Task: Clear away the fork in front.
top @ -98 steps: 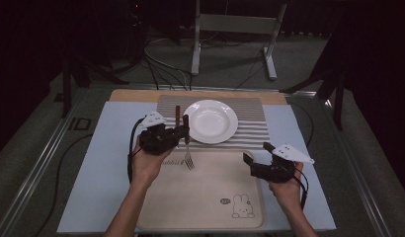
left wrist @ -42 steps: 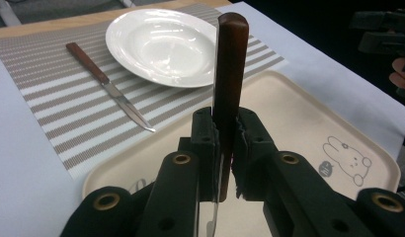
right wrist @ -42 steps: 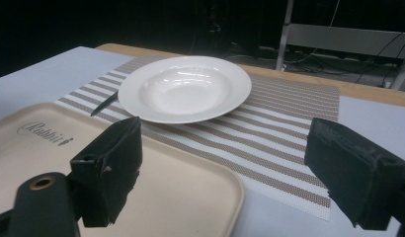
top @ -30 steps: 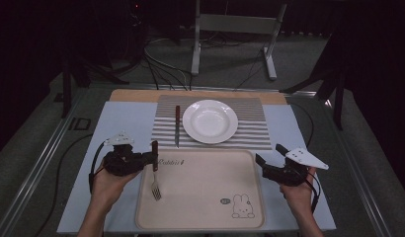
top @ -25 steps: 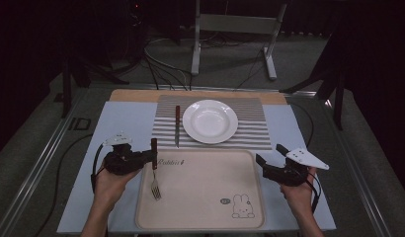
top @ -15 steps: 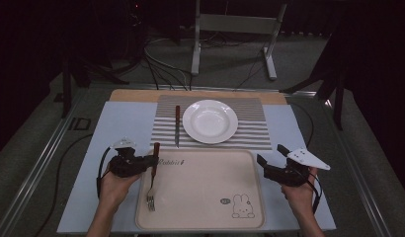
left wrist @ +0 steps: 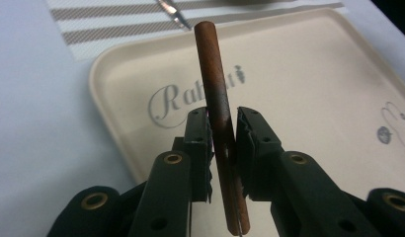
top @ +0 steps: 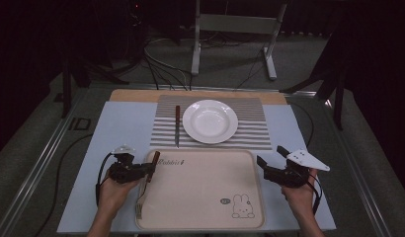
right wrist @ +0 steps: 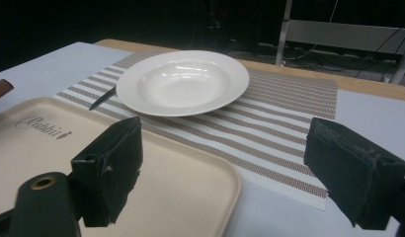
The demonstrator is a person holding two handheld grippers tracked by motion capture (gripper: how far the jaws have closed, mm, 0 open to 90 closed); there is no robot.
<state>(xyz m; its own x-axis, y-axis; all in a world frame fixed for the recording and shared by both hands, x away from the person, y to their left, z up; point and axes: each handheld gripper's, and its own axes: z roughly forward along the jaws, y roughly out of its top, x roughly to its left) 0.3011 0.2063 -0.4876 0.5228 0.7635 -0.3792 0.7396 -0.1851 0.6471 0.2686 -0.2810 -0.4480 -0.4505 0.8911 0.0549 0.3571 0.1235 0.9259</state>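
At the tray's left edge, the left gripper (top: 141,170) is clamped on the brown wooden handle of a fork (left wrist: 218,116); in the left gripper view the handle's lower end and the metal part are cut off by the frame. From above, the tines are dim and hard to make out near the beige "Rabbit" tray (top: 205,197). Beyond it, a knife (top: 177,126) lies on the striped placemat (top: 250,126), just left of the white plate (top: 210,121). The right gripper (top: 272,167) hovers at the tray's right edge, jaws spread wide, grasping nothing.
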